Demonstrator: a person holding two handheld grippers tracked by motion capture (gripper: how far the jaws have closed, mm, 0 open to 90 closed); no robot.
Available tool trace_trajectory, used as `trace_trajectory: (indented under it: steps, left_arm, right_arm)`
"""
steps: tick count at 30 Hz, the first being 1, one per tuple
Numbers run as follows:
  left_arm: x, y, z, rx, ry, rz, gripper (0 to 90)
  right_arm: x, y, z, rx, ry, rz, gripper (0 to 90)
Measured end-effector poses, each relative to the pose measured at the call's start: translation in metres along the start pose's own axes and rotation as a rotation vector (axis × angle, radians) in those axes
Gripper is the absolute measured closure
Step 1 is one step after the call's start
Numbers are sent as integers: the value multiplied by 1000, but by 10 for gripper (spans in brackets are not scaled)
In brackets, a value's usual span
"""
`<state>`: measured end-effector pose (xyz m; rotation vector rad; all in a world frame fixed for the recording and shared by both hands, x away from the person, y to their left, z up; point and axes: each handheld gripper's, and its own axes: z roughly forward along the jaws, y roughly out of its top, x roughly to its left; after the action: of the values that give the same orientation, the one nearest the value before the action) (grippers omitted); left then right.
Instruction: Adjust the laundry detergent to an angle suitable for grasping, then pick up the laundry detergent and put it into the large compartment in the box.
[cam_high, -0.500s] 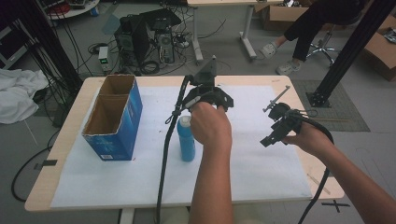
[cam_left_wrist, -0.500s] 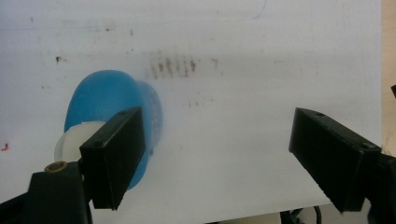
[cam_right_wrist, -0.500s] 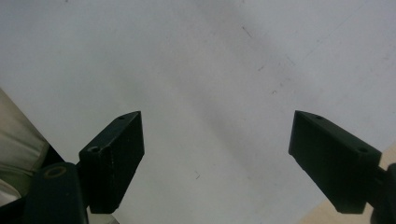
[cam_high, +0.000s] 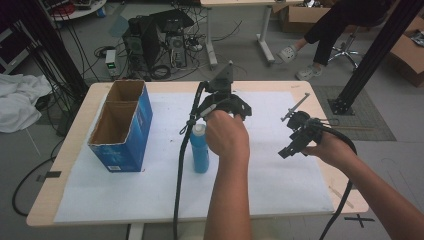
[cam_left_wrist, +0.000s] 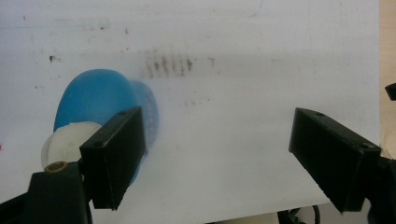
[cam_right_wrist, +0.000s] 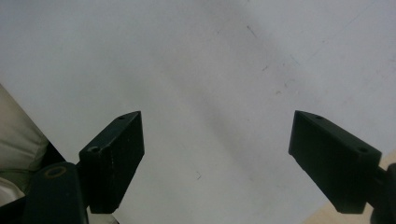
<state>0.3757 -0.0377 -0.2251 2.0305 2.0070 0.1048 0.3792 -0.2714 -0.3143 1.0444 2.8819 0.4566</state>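
A blue bottle (cam_high: 200, 150) with a white cap stands upright on the white sheet (cam_high: 280, 190) near the middle of the table. My left gripper (cam_high: 225, 106) hangs just right of the bottle and above it, pointing down. In the left gripper view its jaws (cam_left_wrist: 219, 149) stand wide open over bare sheet. The bottle (cam_left_wrist: 100, 95) lies outside them, partly behind the left jaw. My right gripper (cam_high: 296, 137) hovers over the right side of the sheet. In the right gripper view its jaws (cam_right_wrist: 217, 154) are open with nothing between them.
An open-topped blue cardboard box (cam_high: 122, 125) with two compartments stands at the table's left side. Beyond the far edge are computer towers (cam_high: 160, 42) and cables on the floor. A black post (cam_high: 370, 55) rises at the right, with a seated person (cam_high: 340, 25) behind it.
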Motion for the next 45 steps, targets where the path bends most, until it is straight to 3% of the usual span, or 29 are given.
trace_trajectory:
  steps: [10,24,34,45]
  left_arm:
    - [3,1,-3,-10,-11,-10,193]
    - [3,1,-7,-13,-12,8,191]
    - [21,1,-20,3,11,9,192]
    - [47,2,-12,34,40,-13,192]
  right_arm:
    - [0,3,-1,1,0,-7,180]
    - [1,7,-4,-2,-5,-9,181]
    - [2,8,-5,-1,-7,-17,182]
    - [0,9,-4,3,-4,-12,181]
